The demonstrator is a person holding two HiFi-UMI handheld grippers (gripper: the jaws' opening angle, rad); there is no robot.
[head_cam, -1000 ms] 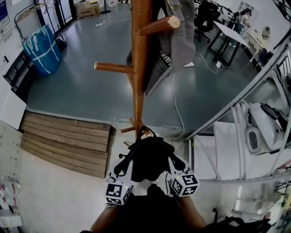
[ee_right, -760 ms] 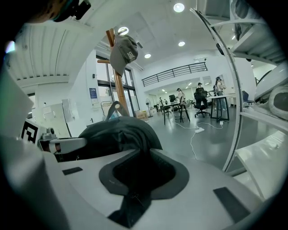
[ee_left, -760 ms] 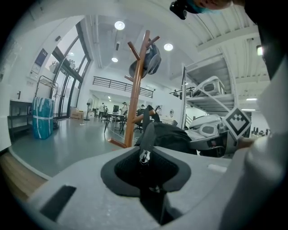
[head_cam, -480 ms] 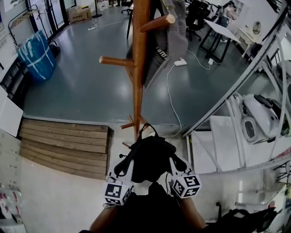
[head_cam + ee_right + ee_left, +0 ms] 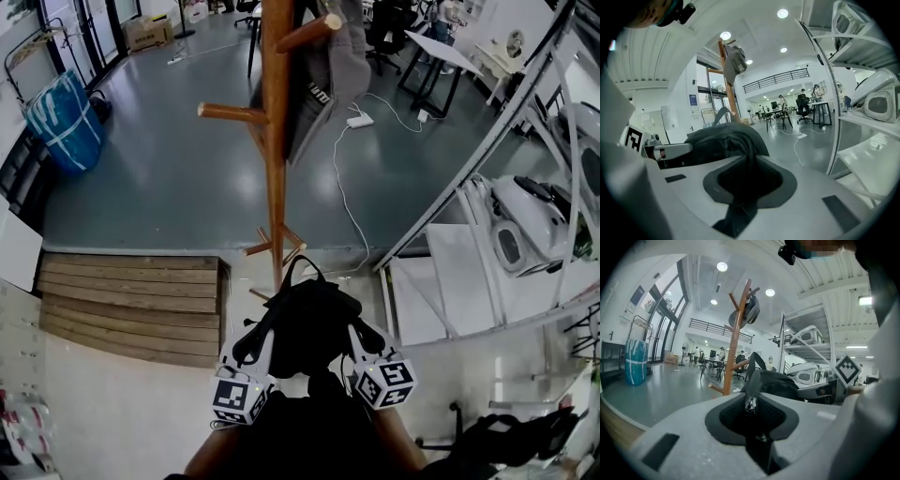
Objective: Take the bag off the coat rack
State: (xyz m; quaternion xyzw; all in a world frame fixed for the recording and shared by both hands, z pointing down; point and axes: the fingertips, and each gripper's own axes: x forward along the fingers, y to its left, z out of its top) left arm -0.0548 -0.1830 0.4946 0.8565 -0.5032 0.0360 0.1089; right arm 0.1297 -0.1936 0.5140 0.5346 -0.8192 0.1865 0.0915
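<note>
At far left a blue wrapped bundle (image 5: 61,117) stands on the grey floor, with wooden decking (image 5: 131,300) nearer. The left tongs (image 5: 751,405) are nipped nearly closed on the black bag (image 5: 305,323), apparently at a zip pull. The bag hangs between the 2 tongs, off the pegs of the wooden coat rack (image 5: 273,141), low near its foot. The right tongs (image 5: 749,176) pinch a fold of the bag's fabric.

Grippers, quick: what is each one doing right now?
Left gripper: closed on the black bag, near its zipper.
Right gripper: closed on the same bag's fabric.
</note>
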